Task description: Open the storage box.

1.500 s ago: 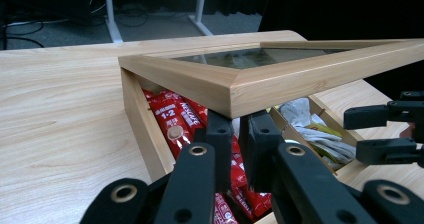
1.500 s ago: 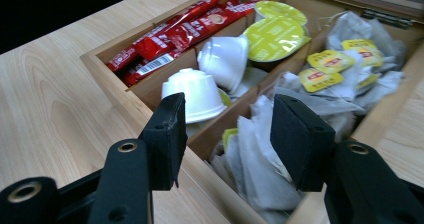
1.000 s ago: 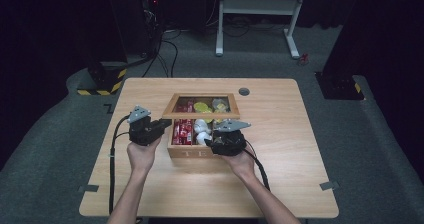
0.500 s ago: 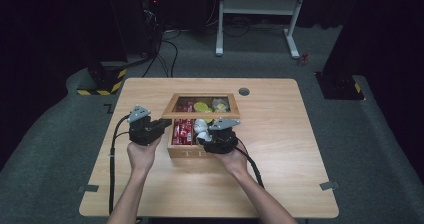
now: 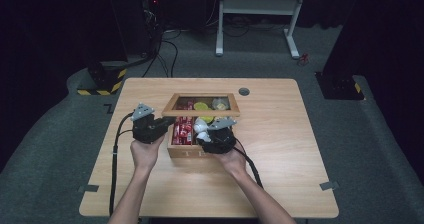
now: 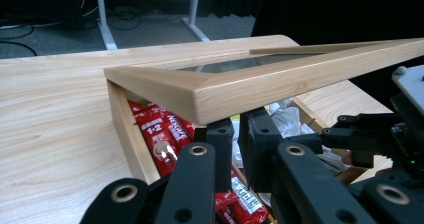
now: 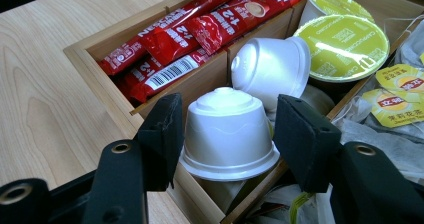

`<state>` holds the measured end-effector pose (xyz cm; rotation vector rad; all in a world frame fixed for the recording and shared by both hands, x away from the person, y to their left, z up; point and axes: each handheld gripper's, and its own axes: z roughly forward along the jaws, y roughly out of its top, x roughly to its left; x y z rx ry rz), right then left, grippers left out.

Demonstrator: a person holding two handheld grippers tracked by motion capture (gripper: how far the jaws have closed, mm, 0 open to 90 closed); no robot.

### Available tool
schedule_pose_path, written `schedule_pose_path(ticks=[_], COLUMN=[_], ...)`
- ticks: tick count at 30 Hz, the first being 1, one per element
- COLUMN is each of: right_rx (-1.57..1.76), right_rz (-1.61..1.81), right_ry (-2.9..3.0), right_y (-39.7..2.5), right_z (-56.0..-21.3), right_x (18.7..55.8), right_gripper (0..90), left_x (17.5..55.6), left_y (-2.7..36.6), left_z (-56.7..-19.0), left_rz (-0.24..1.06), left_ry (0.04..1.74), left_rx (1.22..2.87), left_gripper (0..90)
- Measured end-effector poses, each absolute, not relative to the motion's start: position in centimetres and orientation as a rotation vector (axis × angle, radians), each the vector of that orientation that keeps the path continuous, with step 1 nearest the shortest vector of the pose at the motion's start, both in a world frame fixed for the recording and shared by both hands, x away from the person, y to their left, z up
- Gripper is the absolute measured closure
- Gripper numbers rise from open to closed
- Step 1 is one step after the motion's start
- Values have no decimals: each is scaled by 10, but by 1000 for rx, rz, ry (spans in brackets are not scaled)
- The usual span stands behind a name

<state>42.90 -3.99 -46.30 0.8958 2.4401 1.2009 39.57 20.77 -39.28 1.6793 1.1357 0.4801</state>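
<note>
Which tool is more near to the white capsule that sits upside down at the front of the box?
Right. The right tool has its jaws open on either side of the white capsule. The left tool is beside the box, under the lid.

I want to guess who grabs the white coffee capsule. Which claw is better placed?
Right. The right claw already brackets the white capsule with open jaws; the left claw is under the lid, propping it.

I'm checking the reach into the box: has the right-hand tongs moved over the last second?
Yes. The right tongs slid left along the box's front wall, from near its right corner toward the middle, now straddling a white cup.
</note>
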Motion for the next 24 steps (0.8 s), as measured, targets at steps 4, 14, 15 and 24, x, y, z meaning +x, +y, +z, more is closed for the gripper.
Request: schedule_pose_path(ticks=[4,14,15,24], right_rx=[886,886,879,871], right_rz=[1193,1177,1177,1172], right_ry=[2441,2444,2442,2450], right_y=[-38,-33,-32,-32], right_z=[-465,-468,-468,-469], right_x=[430,434,434,435], right_gripper=[457,457,457,486], left_x=[397,398,398,400], left_y=[206,206,206,203], left_z=[-391,-388,-388,-387], left_rz=[479,487,487,478], left_ry=[1131,1130,1130,1126], left_rx=[1681,1683,1683,1693], left_gripper=[834,834,835,835])
